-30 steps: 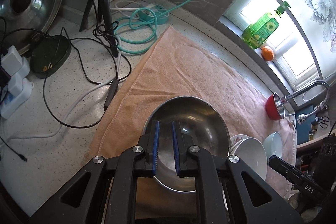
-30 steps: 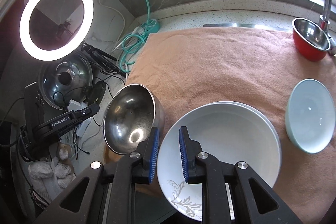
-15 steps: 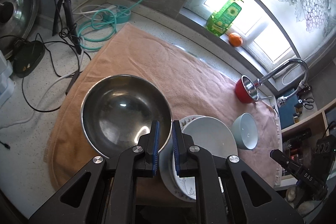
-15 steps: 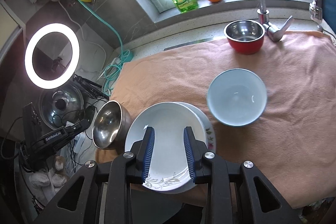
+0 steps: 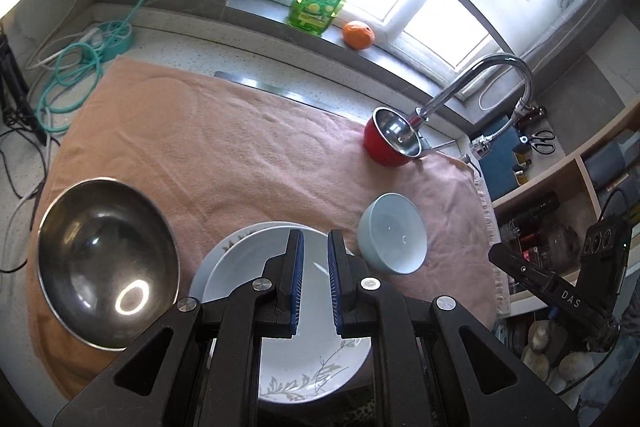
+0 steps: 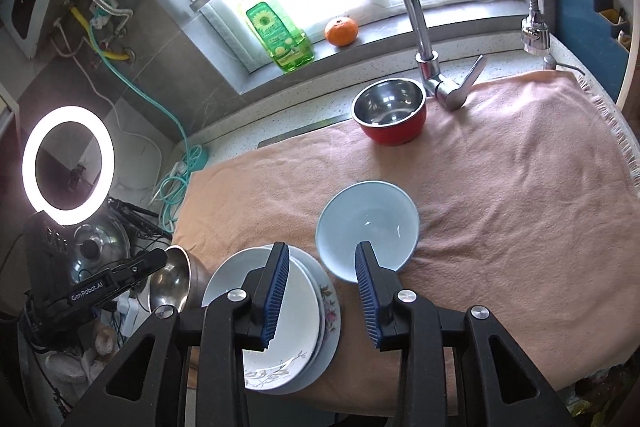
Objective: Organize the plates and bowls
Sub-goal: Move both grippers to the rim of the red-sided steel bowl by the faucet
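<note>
A large steel bowl (image 5: 106,267) rests on the peach towel (image 5: 240,147) at the left. To its right lies a stack of white plates (image 5: 240,267) with leaf prints. My left gripper (image 5: 315,239) hovers over that stack, its jaws nearly together with nothing between them. A pale blue bowl (image 6: 368,215) sits right of the plates (image 6: 236,279). My right gripper (image 6: 322,251) hangs above the gap between plates and blue bowl. Its jaws are opening and nothing is between them. A red bowl with a steel inside (image 6: 390,111) stands by the tap.
The tap (image 6: 416,7) arches over the towel's far side. A green soap bottle (image 6: 276,31) and an orange (image 6: 341,31) sit on the window sill. A ring light (image 6: 66,163), cables and a pot lid crowd the counter at the left. Shelves (image 5: 560,187) stand at the right.
My left gripper has swung right, from over the steel bowl to over the plates. My right gripper has drawn back from the plate and moved right toward the blue bowl, its jaws spreading.
</note>
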`<state>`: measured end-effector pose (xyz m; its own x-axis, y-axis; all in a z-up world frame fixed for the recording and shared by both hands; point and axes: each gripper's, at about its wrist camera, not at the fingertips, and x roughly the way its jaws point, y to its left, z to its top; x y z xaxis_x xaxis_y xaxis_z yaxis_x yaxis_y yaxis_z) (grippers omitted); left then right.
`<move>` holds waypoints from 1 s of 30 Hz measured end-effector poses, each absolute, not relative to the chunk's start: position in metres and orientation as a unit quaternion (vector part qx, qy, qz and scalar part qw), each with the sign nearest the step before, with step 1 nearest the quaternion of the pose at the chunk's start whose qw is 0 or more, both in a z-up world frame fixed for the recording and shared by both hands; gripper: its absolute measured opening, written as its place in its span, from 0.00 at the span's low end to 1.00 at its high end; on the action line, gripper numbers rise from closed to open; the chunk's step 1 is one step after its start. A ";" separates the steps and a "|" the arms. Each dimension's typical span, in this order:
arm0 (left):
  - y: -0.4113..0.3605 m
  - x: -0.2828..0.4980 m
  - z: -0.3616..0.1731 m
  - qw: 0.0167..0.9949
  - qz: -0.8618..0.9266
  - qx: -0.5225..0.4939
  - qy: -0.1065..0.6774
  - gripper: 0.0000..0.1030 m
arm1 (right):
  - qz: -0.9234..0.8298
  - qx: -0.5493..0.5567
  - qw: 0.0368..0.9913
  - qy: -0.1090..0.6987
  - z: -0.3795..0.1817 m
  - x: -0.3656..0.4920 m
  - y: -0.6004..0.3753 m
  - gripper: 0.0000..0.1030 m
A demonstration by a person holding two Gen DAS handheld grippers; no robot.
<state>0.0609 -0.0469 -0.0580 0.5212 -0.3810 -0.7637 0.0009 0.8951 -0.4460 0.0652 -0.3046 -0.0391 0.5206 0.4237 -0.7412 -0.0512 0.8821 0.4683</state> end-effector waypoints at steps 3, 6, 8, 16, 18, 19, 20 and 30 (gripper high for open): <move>-0.056 0.076 -0.056 0.847 -0.135 -0.187 0.479 0.10 | 0.121 0.204 0.854 0.464 -0.038 0.072 -0.310 0.30; -0.068 0.088 -0.055 0.843 -0.154 -0.177 0.485 0.10 | 0.107 0.211 0.853 0.466 -0.040 0.081 -0.316 0.30; -0.076 0.095 -0.054 0.840 -0.163 -0.174 0.487 0.10 | 0.101 0.209 0.853 0.468 -0.041 0.086 -0.319 0.30; -0.105 0.123 -0.054 0.833 -0.167 -0.179 0.495 0.10 | 0.102 0.207 0.853 0.467 -0.047 0.120 -0.344 0.30; -0.112 0.132 -0.056 0.834 -0.159 -0.183 0.496 0.10 | 0.109 0.198 0.855 0.466 -0.050 0.133 -0.352 0.30; -0.116 0.137 -0.056 0.835 -0.154 -0.184 0.495 0.10 | 0.114 0.195 0.855 0.467 -0.052 0.140 -0.356 0.30; -0.120 0.142 -0.057 0.836 -0.147 -0.187 0.495 0.10 | 0.120 0.194 0.854 0.468 -0.054 0.147 -0.360 0.30; -0.167 0.191 -0.078 0.834 -0.111 -0.203 0.502 0.10 | 0.150 0.197 0.841 0.481 -0.085 0.213 -0.395 0.30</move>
<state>0.1912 -0.1670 -0.0779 0.4718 -0.3891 -0.7912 -0.0177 0.8930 -0.4497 0.2127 -0.3947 -0.0852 0.4915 0.4424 -0.7502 -0.0625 0.8771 0.4763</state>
